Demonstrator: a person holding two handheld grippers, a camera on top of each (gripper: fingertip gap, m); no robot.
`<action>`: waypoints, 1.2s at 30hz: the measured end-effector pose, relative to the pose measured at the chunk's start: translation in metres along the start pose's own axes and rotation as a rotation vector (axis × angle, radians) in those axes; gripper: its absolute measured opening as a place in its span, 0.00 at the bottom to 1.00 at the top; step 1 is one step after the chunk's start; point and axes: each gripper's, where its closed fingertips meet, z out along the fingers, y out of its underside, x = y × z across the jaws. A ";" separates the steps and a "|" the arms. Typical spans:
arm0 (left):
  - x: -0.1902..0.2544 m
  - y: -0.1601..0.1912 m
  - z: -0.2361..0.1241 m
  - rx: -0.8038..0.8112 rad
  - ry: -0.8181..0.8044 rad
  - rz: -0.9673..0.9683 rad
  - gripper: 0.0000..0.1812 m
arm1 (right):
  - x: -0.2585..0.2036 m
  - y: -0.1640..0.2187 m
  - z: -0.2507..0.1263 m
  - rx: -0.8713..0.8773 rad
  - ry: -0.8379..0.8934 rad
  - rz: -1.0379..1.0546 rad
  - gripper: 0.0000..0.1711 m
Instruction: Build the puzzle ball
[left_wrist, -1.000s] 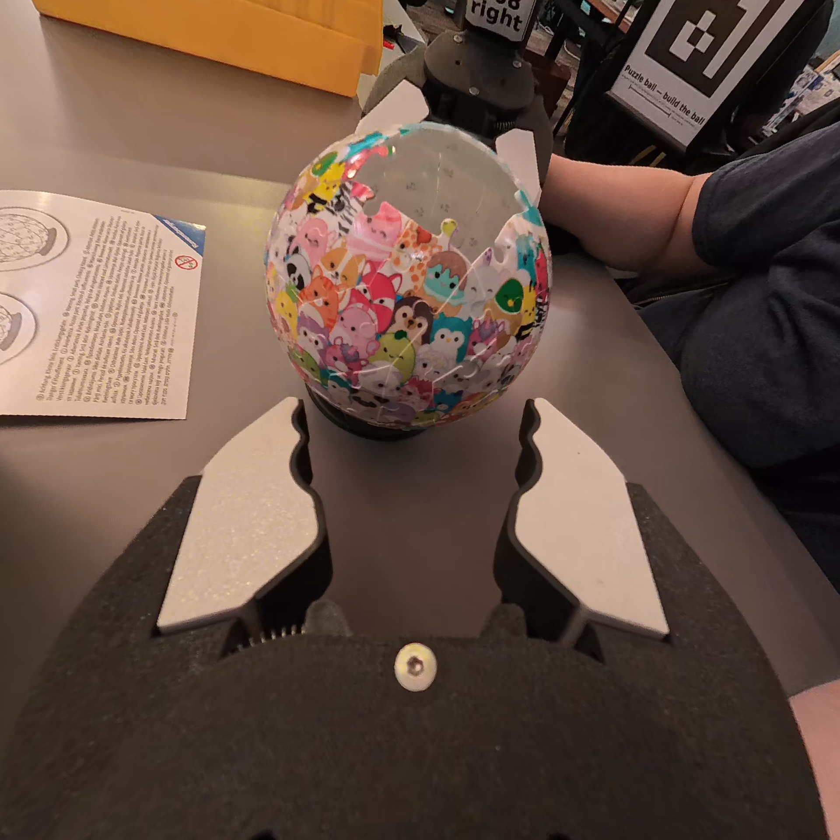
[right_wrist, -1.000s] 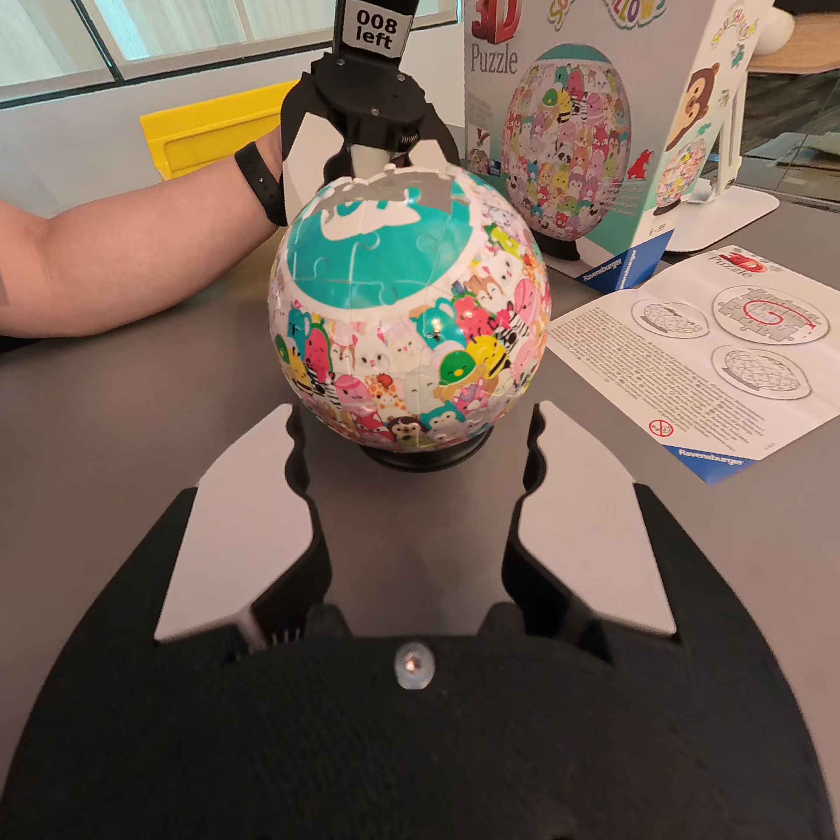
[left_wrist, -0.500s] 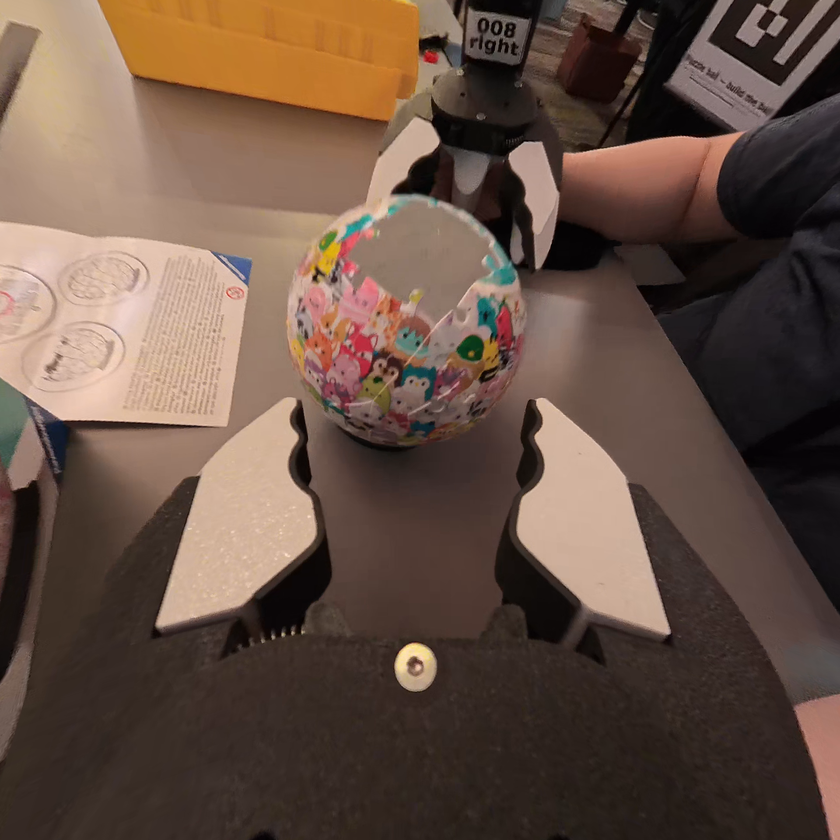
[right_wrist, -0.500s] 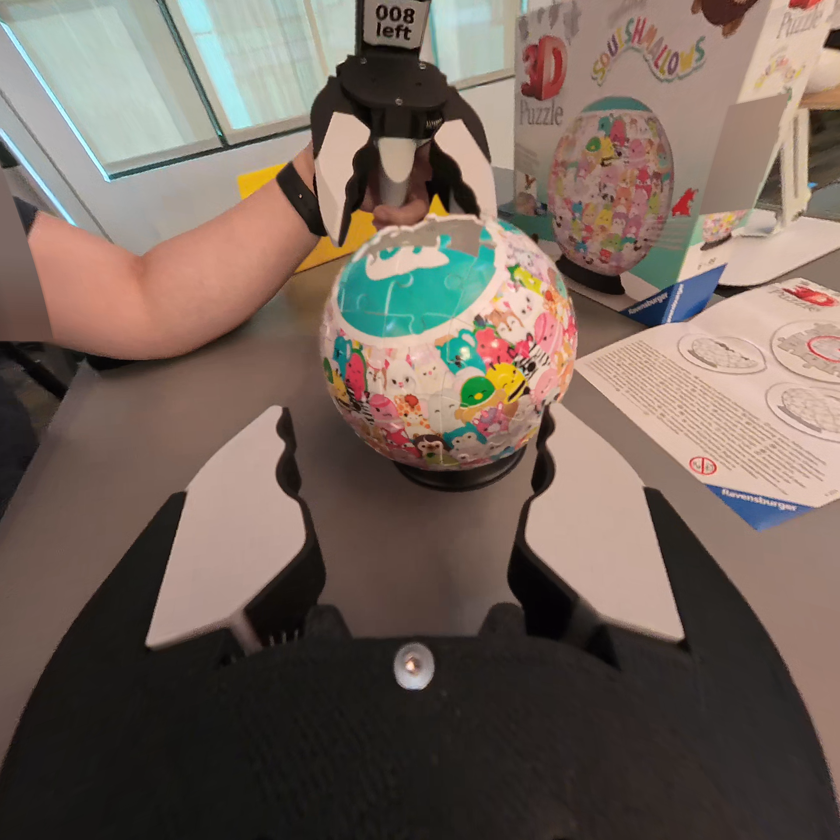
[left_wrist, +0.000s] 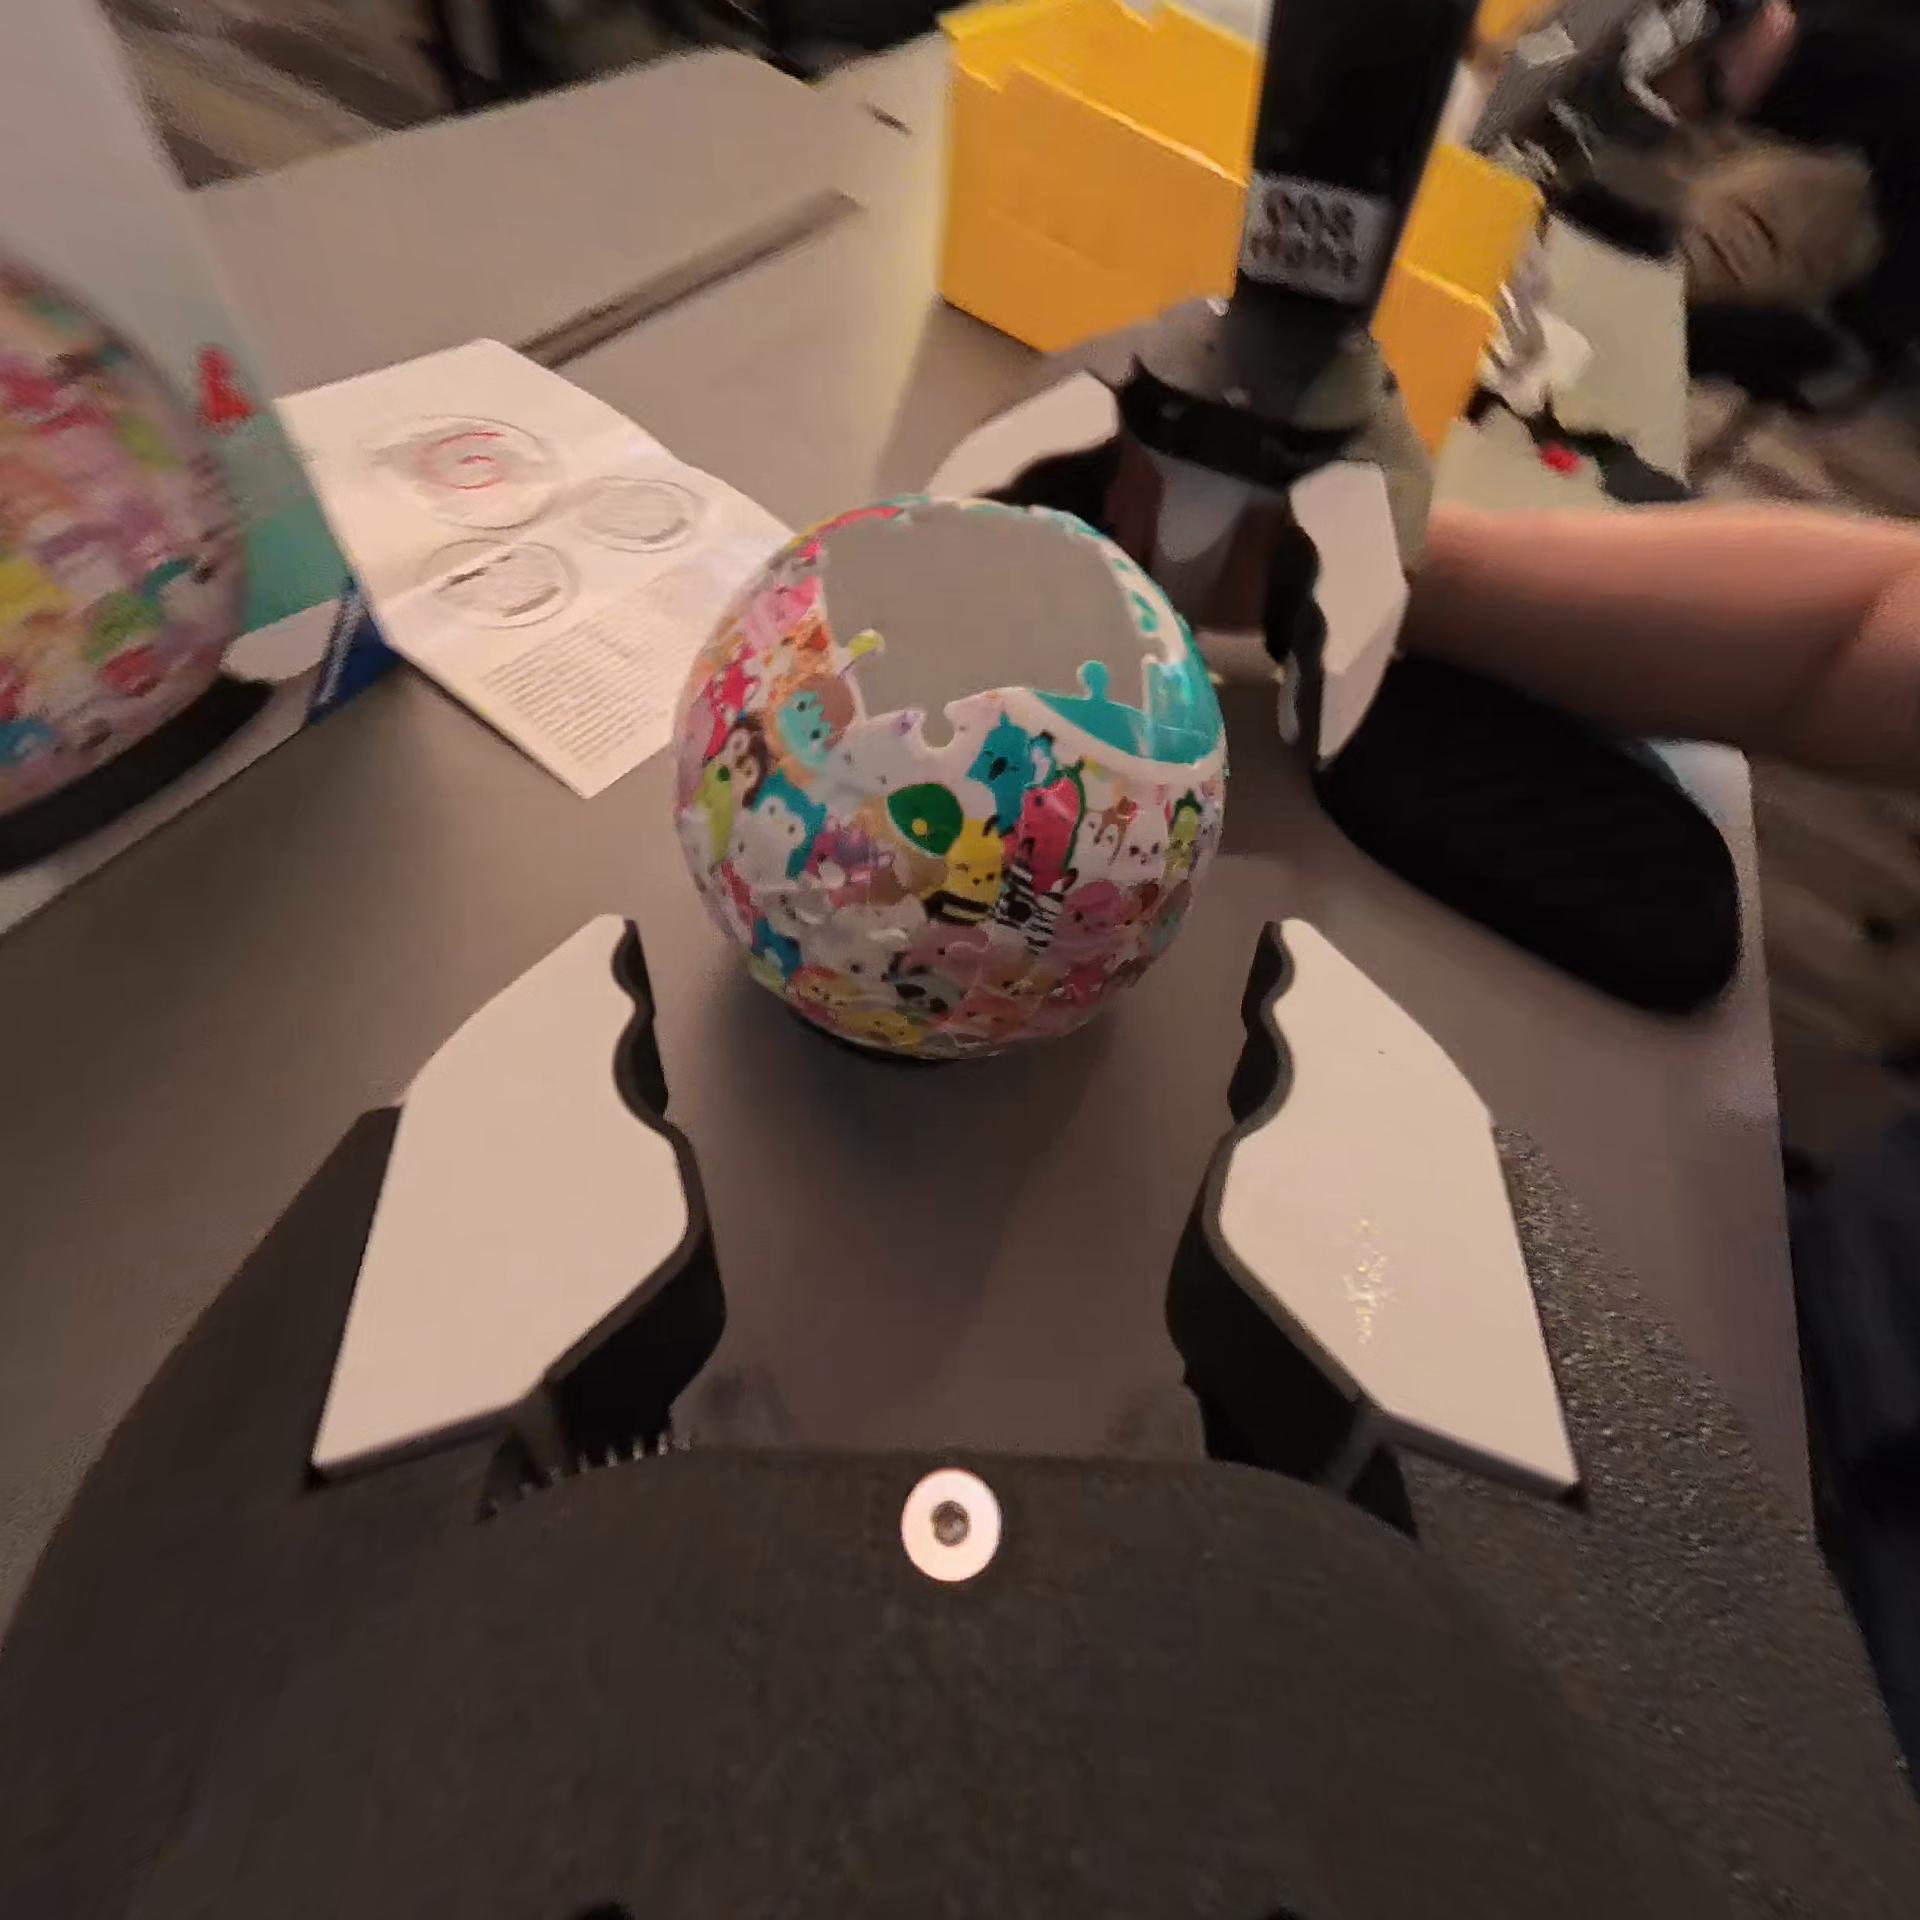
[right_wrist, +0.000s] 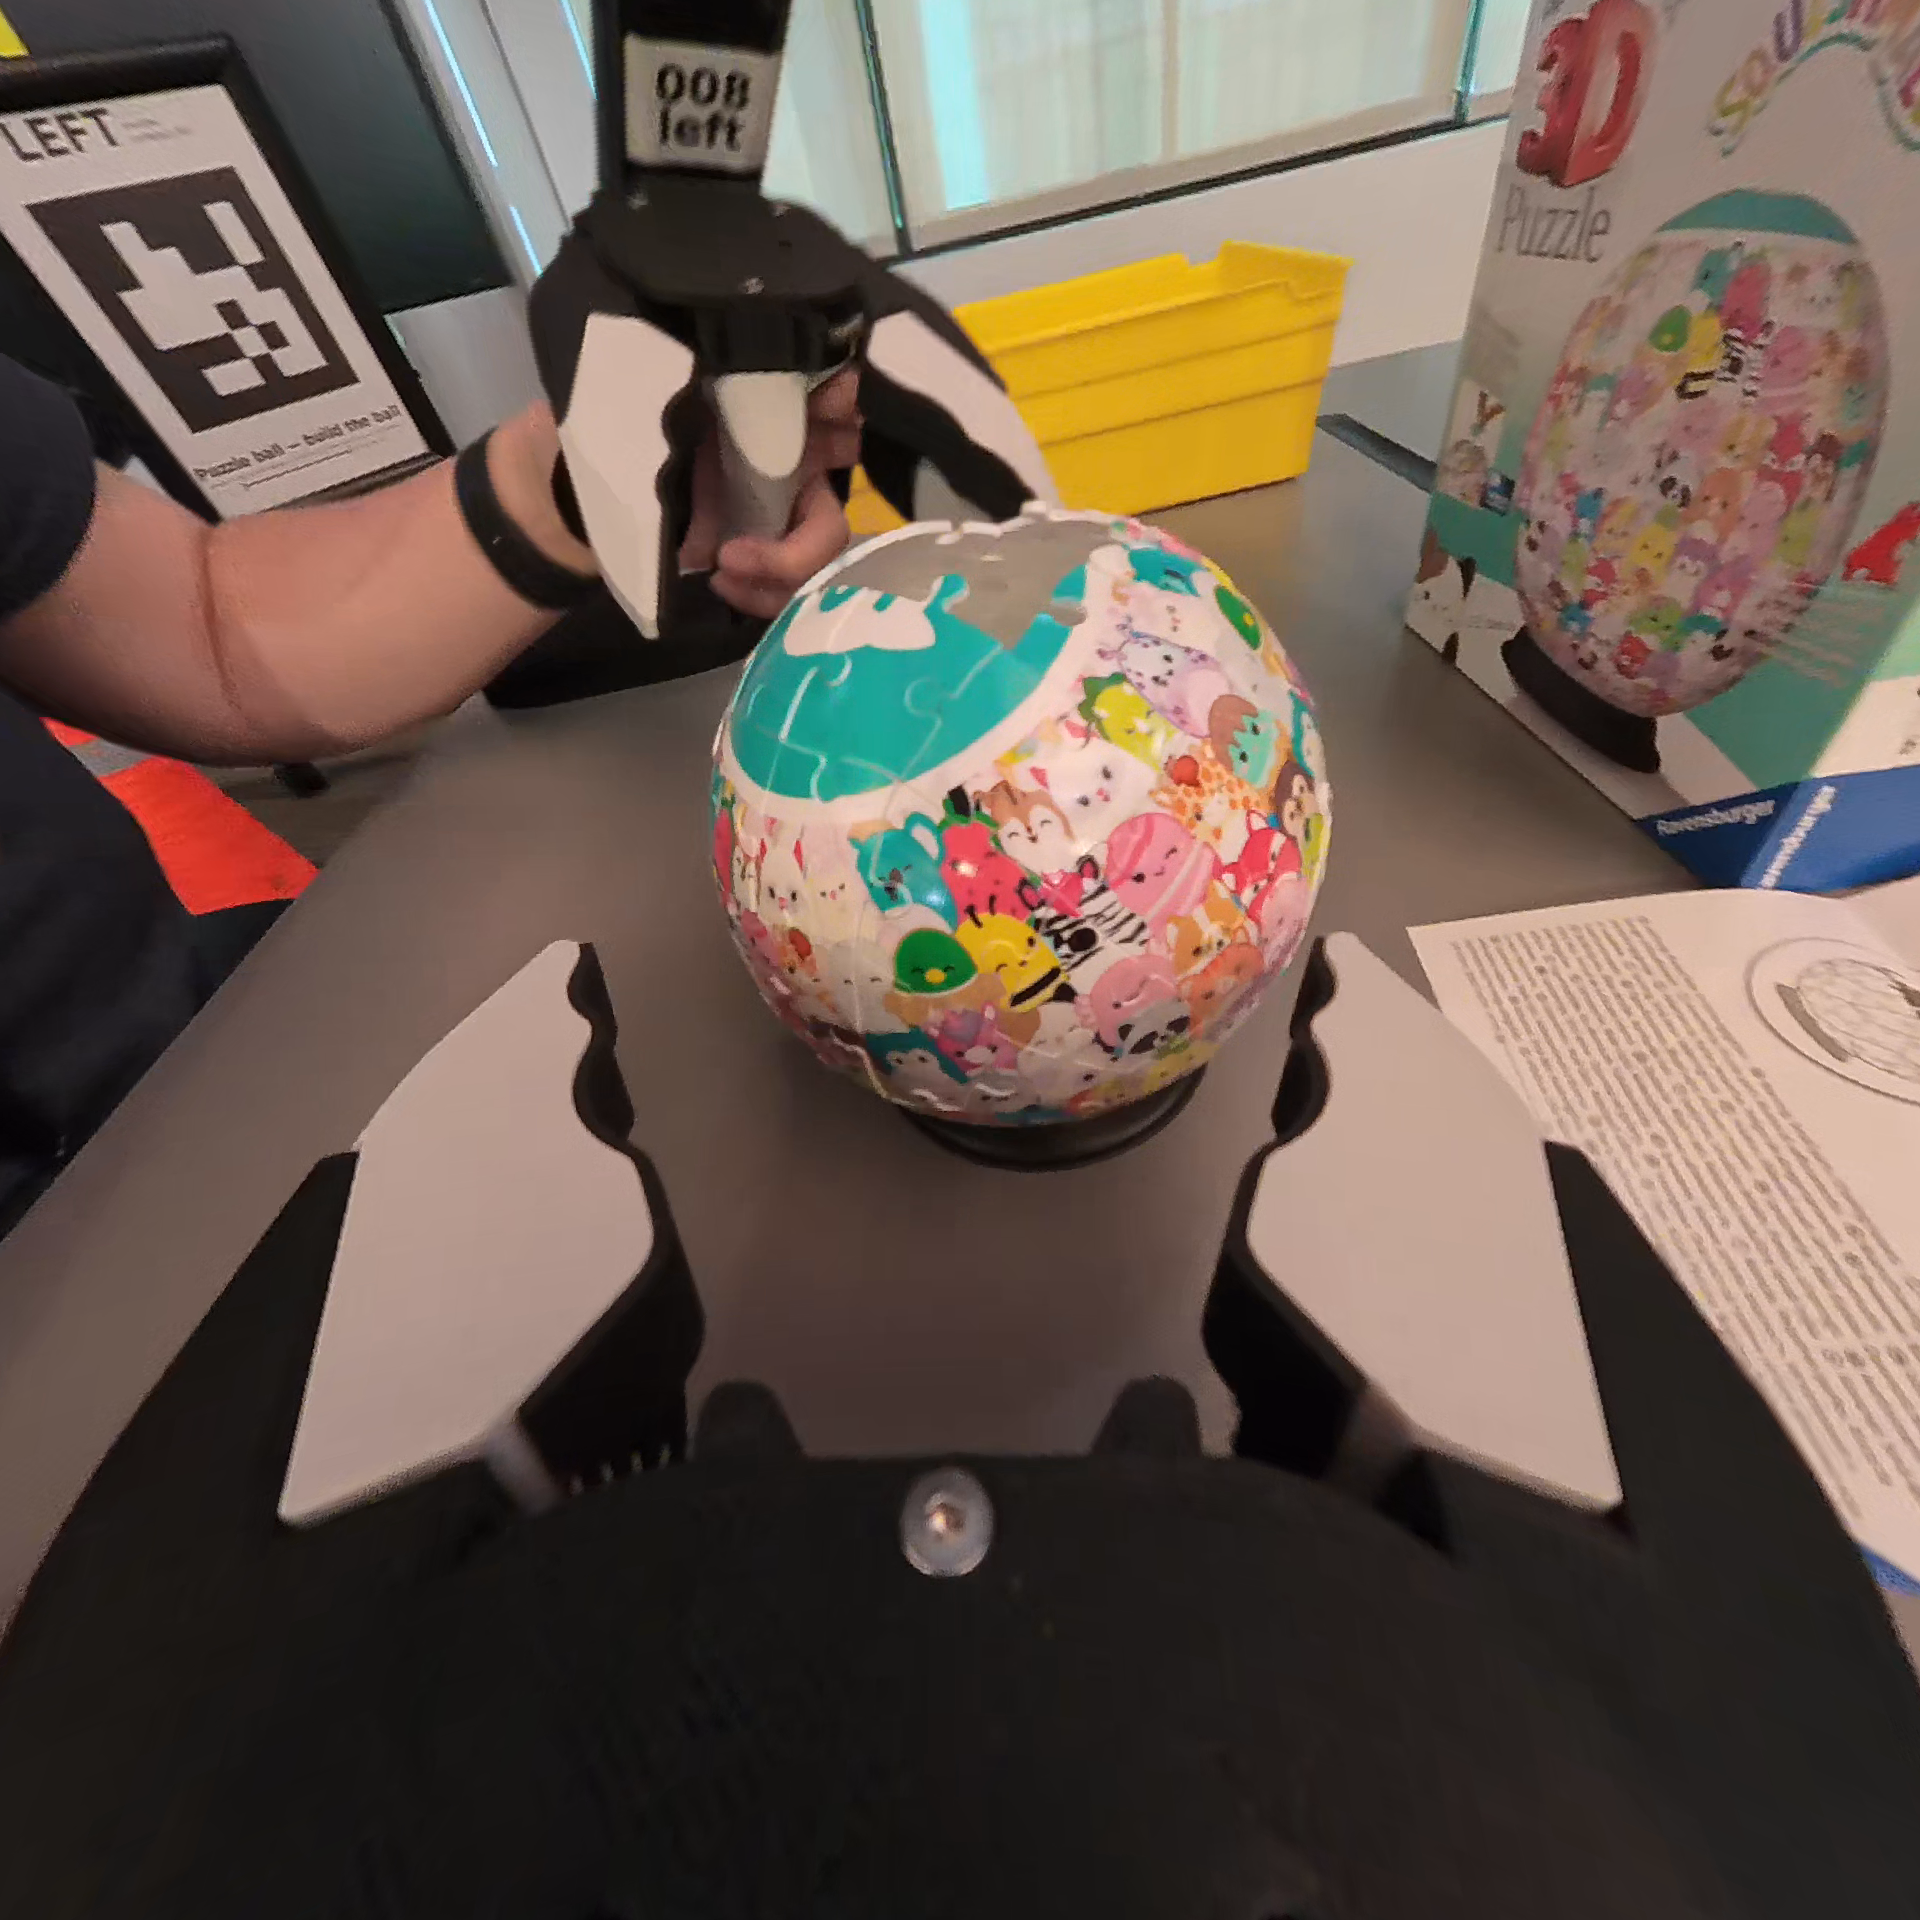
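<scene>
On the grey table (right_wrist: 499, 883): one ball (right_wrist: 1023, 831), seated on its black stand (right_wrist: 1049, 1132), nearly built, a ragged gap at the top. My left gripper (left_wrist: 940, 997) and right gripper (right_wrist: 951, 1023): both wide, both empty, one on each side of the ball, apart from it. Step, as I judge: between pieces. Next: find a loose piece; none shows here.

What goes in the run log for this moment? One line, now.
puzzle ball: on black stand, top gap unfilled | left tool: open, empty | right tool: open, empty | both off ball
</scene>
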 end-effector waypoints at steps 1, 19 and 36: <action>0.000 0.004 -0.002 0.029 -0.059 -0.049 0.59 | 0.000 0.000 0.001 0.011 -0.014 -0.006 0.72; 0.057 0.004 0.019 0.286 -0.278 -0.203 0.59 | 0.003 -0.006 0.010 0.059 -0.096 -0.023 0.73; 0.019 -0.014 0.023 0.290 -0.119 -0.142 0.65 | -0.033 0.010 -0.014 0.021 -0.035 0.036 0.72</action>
